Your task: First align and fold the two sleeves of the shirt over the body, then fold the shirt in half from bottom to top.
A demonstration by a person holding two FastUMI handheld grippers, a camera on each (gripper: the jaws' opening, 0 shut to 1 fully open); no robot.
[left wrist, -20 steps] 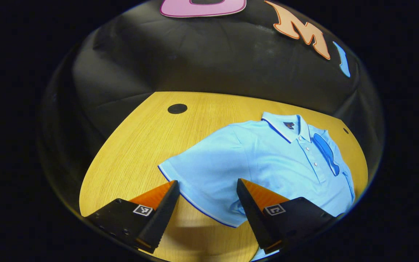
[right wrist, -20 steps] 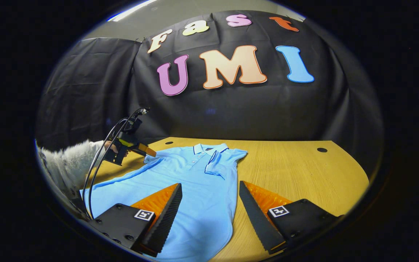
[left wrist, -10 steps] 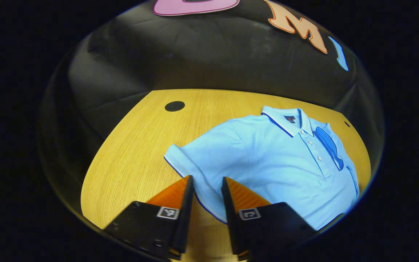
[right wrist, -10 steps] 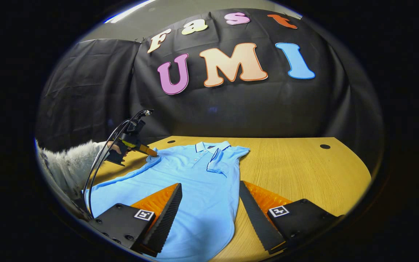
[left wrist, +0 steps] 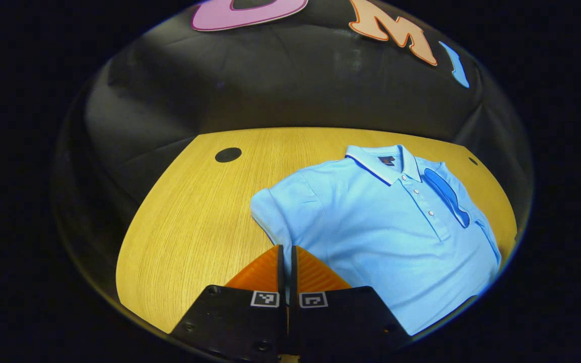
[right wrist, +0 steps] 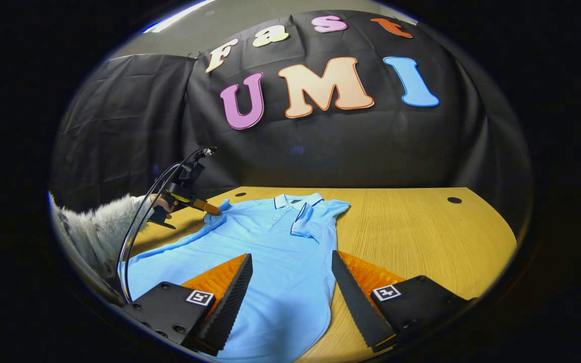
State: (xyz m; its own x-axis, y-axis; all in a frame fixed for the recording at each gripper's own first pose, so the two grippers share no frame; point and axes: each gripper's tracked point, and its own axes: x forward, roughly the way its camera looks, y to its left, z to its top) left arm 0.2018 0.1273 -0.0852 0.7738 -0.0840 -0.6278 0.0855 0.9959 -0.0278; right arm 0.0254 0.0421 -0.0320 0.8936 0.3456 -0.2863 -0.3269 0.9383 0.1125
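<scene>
My left gripper (left wrist: 285,252) has gone from spread wide a second ago to clenched on the hem of the shirt's (left wrist: 381,222) left sleeve (left wrist: 270,212), which now bunches and curls up off the counter (left wrist: 189,217). The shirt lies face up, its right sleeve (right wrist: 315,222) already folded over the body. My right gripper (right wrist: 290,282) hangs released above the lower body, so I judge the second sleeve fold is starting.

Ahead of my left jaws: shirt (left wrist: 386,222), light blue, darker blue trim on collar (left wrist: 379,164), folded sleeve (left wrist: 447,194) showing deeper blue. Table (left wrist: 189,222) under them, yellow wood grain, black round hole (left wrist: 228,155). Fluffy white sleeve (right wrist: 96,229), far left of my right jaws.
</scene>
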